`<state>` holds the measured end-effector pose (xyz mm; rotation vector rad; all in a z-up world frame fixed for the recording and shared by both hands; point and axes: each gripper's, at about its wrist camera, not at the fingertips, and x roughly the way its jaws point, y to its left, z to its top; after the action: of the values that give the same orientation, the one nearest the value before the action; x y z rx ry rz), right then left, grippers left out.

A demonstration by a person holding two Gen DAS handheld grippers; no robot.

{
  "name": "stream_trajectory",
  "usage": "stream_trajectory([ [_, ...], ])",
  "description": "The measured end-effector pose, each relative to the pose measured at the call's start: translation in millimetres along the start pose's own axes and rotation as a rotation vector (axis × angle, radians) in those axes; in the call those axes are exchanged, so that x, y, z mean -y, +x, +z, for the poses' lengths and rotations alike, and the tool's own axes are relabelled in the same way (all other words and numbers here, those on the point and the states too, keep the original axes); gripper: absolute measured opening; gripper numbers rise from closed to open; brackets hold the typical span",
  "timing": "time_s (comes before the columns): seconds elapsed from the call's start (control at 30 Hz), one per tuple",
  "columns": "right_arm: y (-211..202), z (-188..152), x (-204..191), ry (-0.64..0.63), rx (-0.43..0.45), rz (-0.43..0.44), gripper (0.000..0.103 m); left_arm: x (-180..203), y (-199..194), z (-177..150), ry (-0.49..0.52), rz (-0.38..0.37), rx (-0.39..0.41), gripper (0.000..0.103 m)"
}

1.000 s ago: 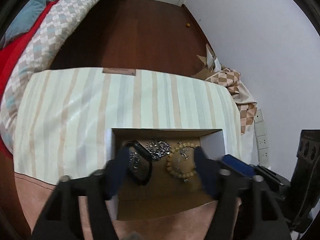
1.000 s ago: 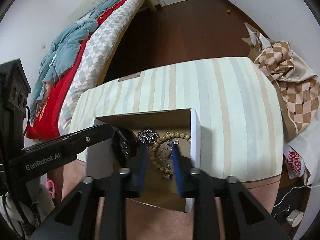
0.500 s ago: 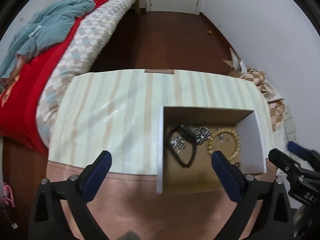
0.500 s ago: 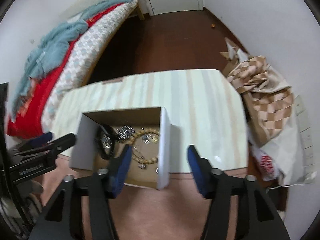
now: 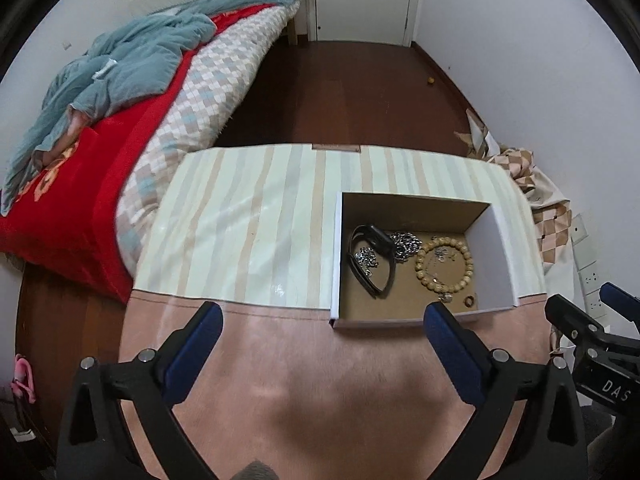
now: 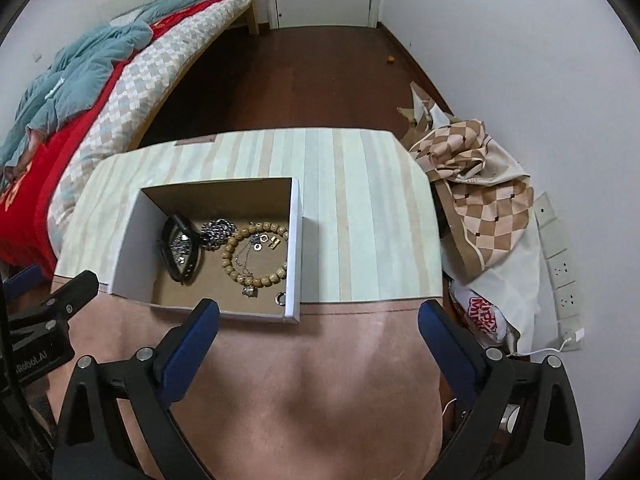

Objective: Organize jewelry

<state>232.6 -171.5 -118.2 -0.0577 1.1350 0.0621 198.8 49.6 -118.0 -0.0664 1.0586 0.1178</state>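
I hold both grippers, left [image 5: 320, 316] and right [image 6: 318, 312], spread wide and empty; reaching into the cardboard box [image 6: 294, 240], a finger could snag what looks like a thin chain [image 6: 242, 258] lying inside the wooden bead bracelet [image 6: 256, 254].

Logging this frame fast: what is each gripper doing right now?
Left gripper: open, holding nothing.
Right gripper: open, holding nothing.
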Motion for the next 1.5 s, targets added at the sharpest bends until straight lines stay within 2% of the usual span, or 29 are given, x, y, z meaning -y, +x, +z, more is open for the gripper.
stream_trajectory([
  [0.3,-82.6,-24.2,-1.7,-0.002,0.110,-0.010,0.101,-2.0,-83.0,-19.6,-0.019,0.022,0.108,0.102],
  [0.6,-169.6,-53.0,-1.1,-0.003,0.204,0.013,0.101,-2.8,-157.3,-35.5,-0.035,-0.007,0.156,0.102],
  [0.8,-222.5,-65.1,1.9,-0.001,0.259,0.007,0.101,0.6,-200.2,-43.9,-0.011,-0.021,0.193,0.102],
  [1.13,-283.4,-74.1,4.7,-0.018,0.313,-0.002,0.101,-1.9,-234.3,-50.1,-0.028,-0.035,0.203,0.102],
  [1.5,-291.3,-70.4,10.4,-0.015,0.297,-0.002,0.101,4.1,-233.2,-44.6,-0.022,-0.044,0.178,0.102],
])
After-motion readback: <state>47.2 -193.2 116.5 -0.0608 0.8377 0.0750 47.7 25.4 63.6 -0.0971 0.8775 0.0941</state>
